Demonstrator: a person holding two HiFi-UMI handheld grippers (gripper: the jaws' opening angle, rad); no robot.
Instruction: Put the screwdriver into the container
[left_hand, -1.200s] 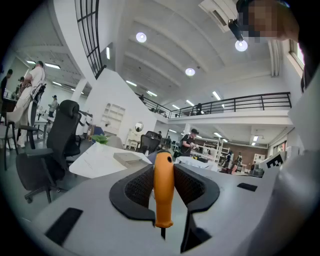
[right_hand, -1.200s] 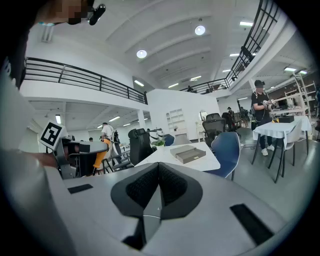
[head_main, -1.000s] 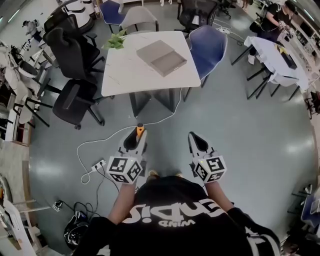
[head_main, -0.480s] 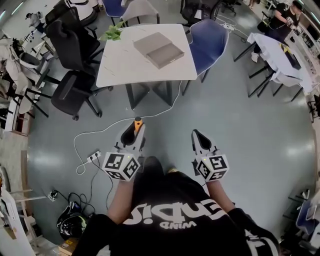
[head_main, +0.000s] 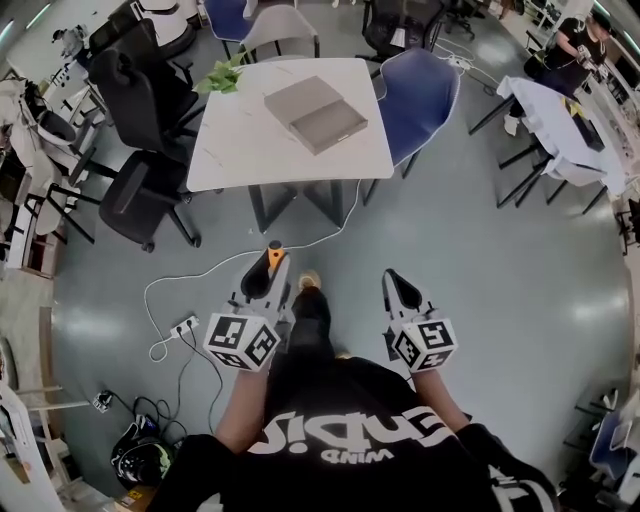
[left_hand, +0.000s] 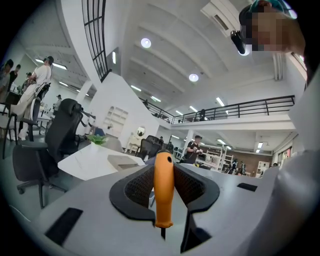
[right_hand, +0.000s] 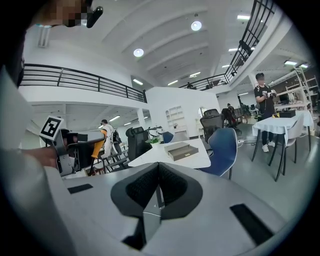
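My left gripper (head_main: 272, 262) (left_hand: 164, 187) is shut on a screwdriver with an orange handle (left_hand: 163, 187) (head_main: 275, 256); the handle stands up between the jaws. The right gripper (head_main: 395, 283) (right_hand: 158, 186) is shut with nothing in it. Ahead on the white table (head_main: 240, 140) lies a grey box-shaped container (head_main: 315, 113) (right_hand: 179, 150) (left_hand: 125, 161). Both grippers are held at waist height over the floor, well short of the table. In the right gripper view the left gripper (right_hand: 95, 147) shows at the left with the orange handle in it.
A blue chair (head_main: 418, 95) stands at the table's right side and black office chairs (head_main: 140, 110) at its left. A small green plant (head_main: 221, 75) sits on the table's far left corner. White cable and a power strip (head_main: 184, 327) lie on the floor to my left.
The table and container have drawn slightly nearer as the person walks forward; a foot now shows between the grippers. Both grippers keep their hold and posture.
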